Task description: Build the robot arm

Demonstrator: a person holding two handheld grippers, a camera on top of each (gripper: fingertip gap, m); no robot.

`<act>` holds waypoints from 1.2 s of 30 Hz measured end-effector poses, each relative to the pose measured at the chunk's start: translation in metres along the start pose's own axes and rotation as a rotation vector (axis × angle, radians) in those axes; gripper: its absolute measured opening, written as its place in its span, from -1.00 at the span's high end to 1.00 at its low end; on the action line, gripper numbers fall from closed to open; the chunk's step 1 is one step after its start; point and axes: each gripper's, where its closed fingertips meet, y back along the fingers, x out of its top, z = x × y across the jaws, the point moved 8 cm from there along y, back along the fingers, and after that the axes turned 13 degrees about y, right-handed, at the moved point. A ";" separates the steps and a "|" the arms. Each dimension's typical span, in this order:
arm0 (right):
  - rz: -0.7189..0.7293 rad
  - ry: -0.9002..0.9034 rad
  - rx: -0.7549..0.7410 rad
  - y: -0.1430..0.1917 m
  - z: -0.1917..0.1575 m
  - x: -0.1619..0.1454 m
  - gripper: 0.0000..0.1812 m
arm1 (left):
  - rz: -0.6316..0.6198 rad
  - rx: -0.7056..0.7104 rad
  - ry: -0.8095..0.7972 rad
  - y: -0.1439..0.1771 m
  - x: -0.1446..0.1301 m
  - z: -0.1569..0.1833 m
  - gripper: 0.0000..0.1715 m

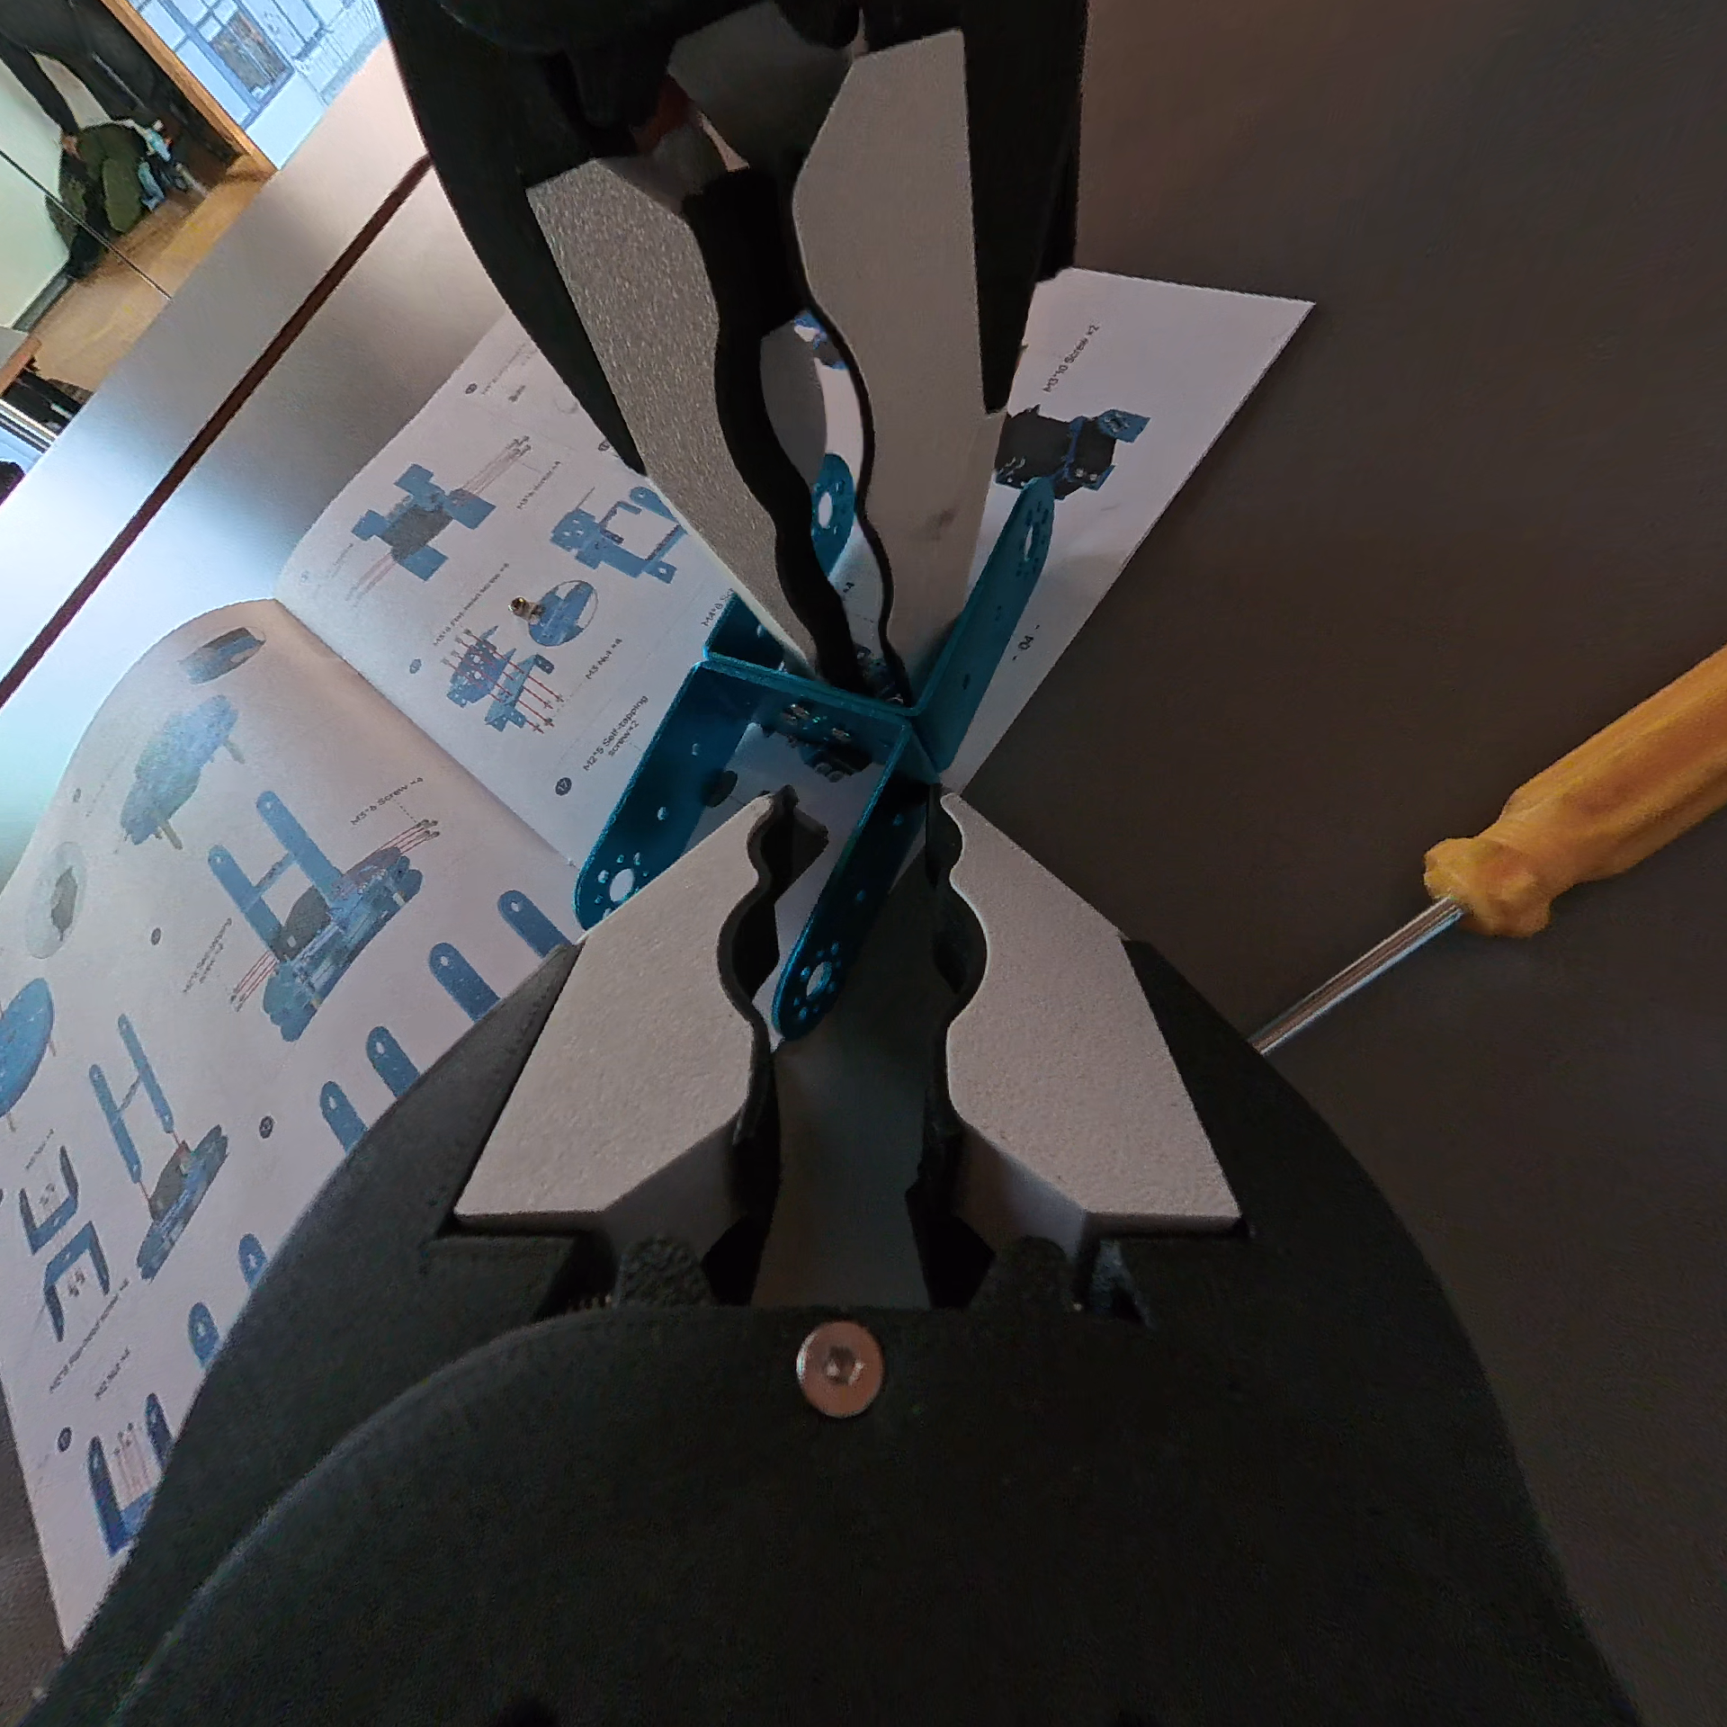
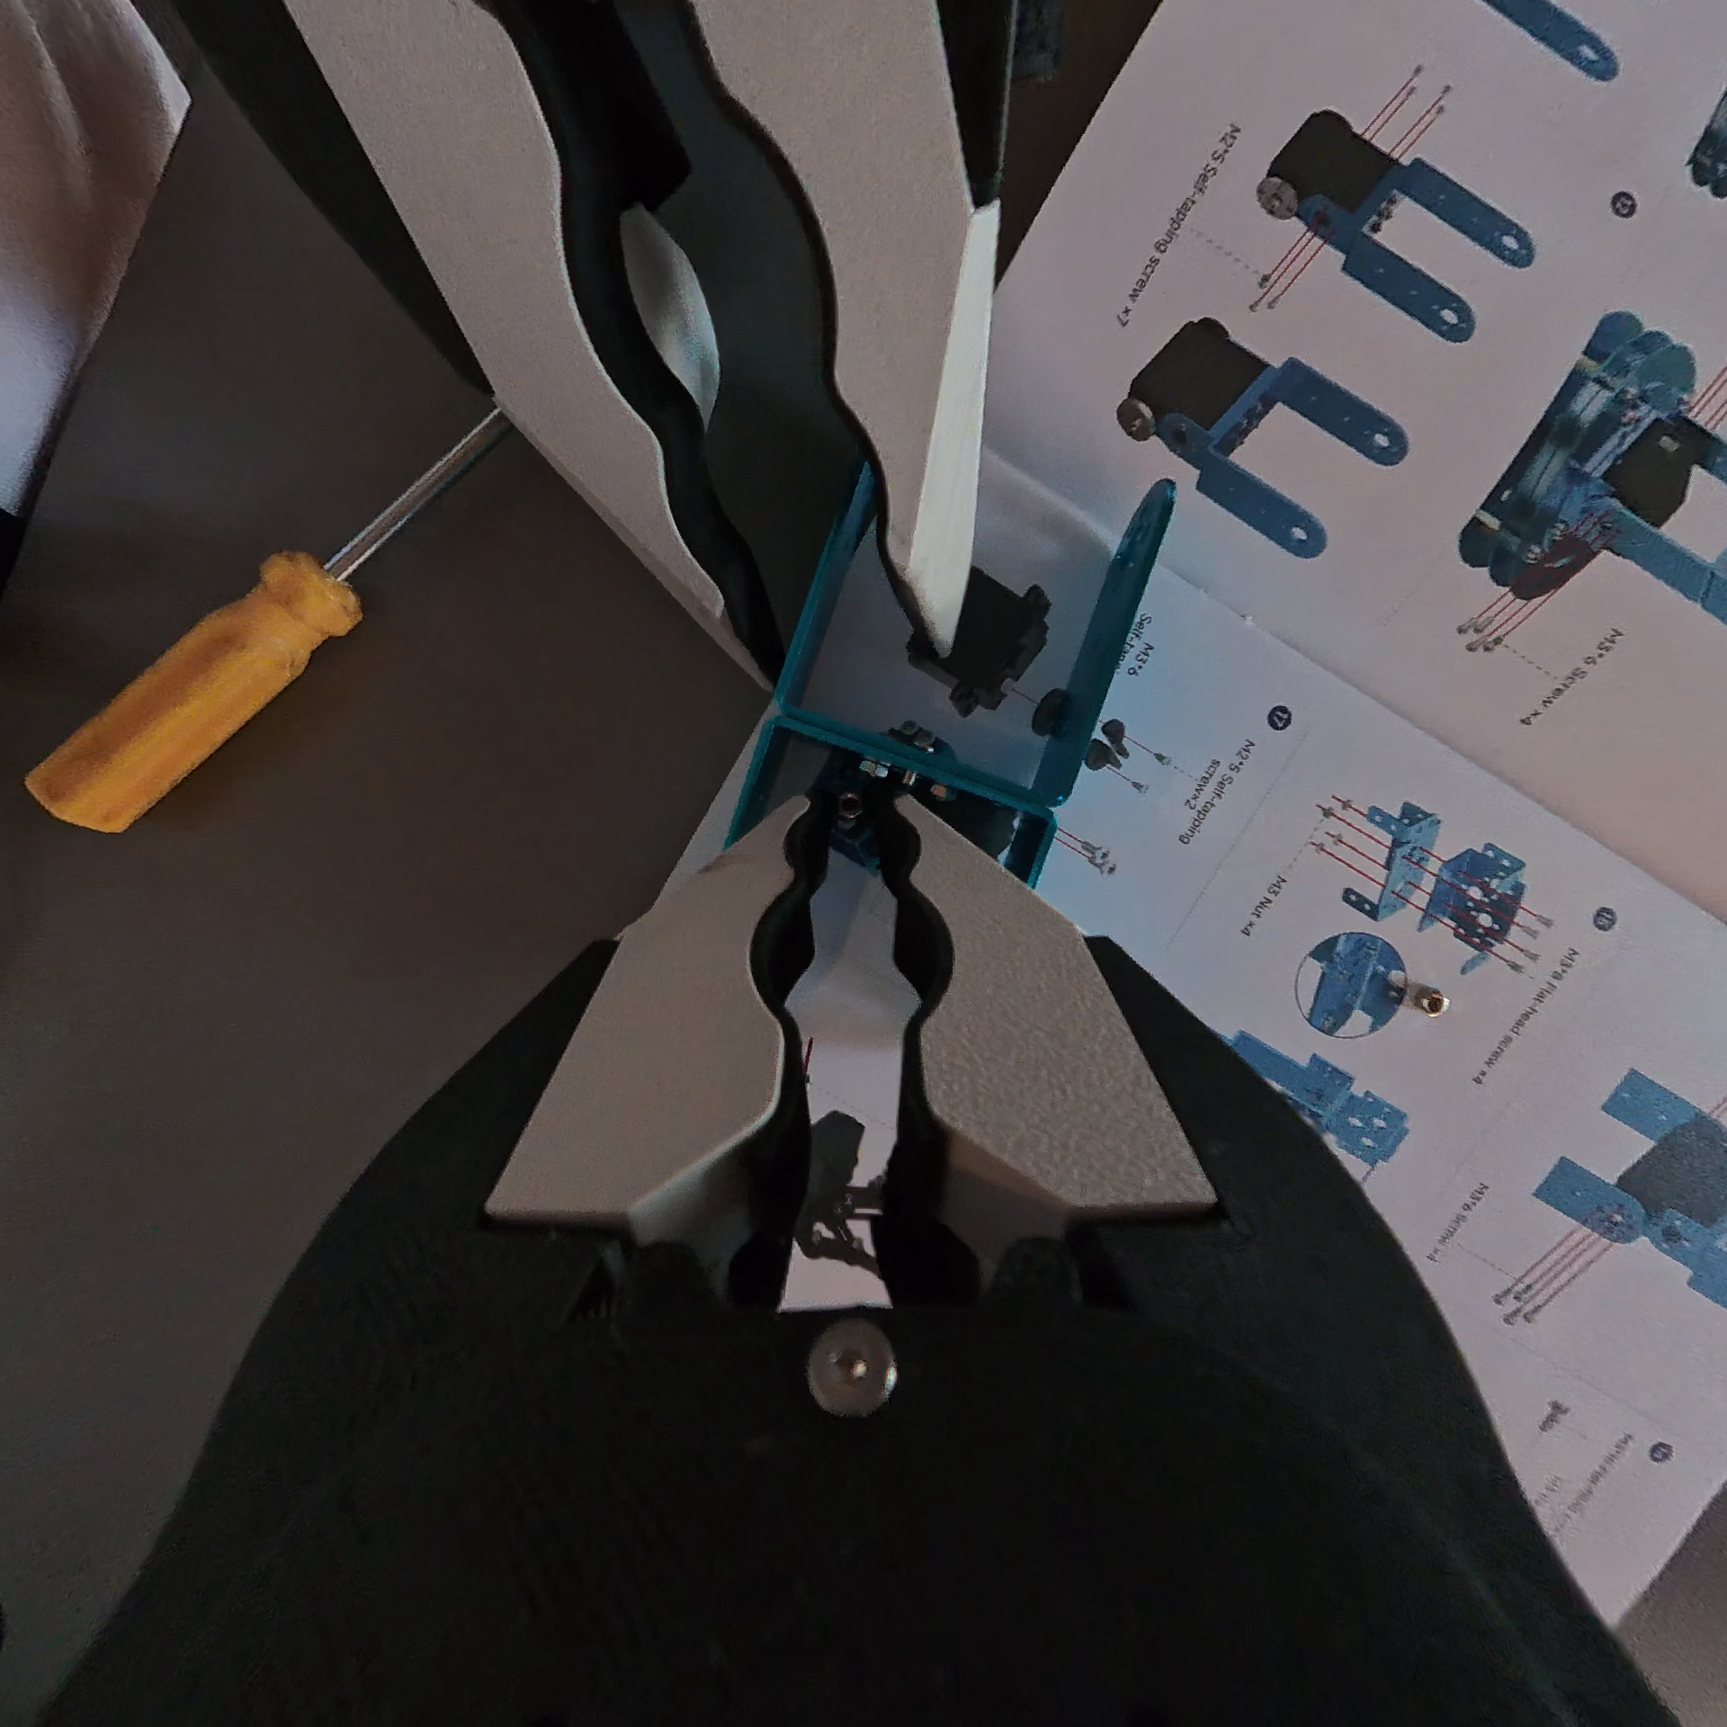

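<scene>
Two blue metal U-brackets (image 1: 673, 776) joined back to back stand on an open instruction booklet (image 1: 308, 729). My left gripper (image 1: 860, 804) is closed around one bracket arm, which runs between its fingers. My right gripper (image 2: 852, 813) comes from the opposite side. Its tips are pinched on the joined base of the brackets (image 2: 1131, 579), where small screws and nuts sit. Each gripper shows in the other's view, the right one (image 1: 869, 645) and the left one (image 2: 836, 645), both reaching down from the top.
A yellow-handled screwdriver (image 1: 1589, 794) lies on the dark table (image 1: 1402, 467) beside the booklet; it also shows in the right wrist view (image 2: 187, 701). A small loose brass screw (image 2: 1430, 1005) rests on the booklet page (image 2: 1355, 748). A person (image 1: 103, 168) is far off in the background. My two grippers' fingertips are within a few centimetres of each other. My left gripper's tips are some 10 cm from the yellow-handled screwdriver (image 1: 1589, 794). My right wrist view (image 2: 226, 648) looks at it from another angle.
</scene>
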 end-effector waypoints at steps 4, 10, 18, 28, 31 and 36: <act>-0.007 0.010 -0.001 0.000 -0.001 0.000 0.90 | 0.003 0.003 0.009 0.001 0.000 -0.001 0.67; 0.024 -0.014 0.006 0.001 -0.002 -0.003 0.95 | -0.001 0.003 0.018 0.000 0.000 -0.002 0.66; 0.067 -0.012 -0.088 0.014 -0.009 -0.010 0.95 | -0.046 0.001 0.024 0.010 0.005 -0.012 0.63; 0.049 0.038 -0.222 0.030 -0.009 -0.021 0.95 | -0.462 0.343 -0.273 0.039 0.033 -0.065 0.52; 0.083 0.040 -0.245 0.035 -0.012 -0.020 0.96 | -0.486 0.392 -0.309 0.045 0.035 -0.061 0.51; 0.105 0.074 -0.318 0.042 -0.018 -0.015 0.95 | -0.373 0.289 -0.099 0.054 0.029 -0.051 0.54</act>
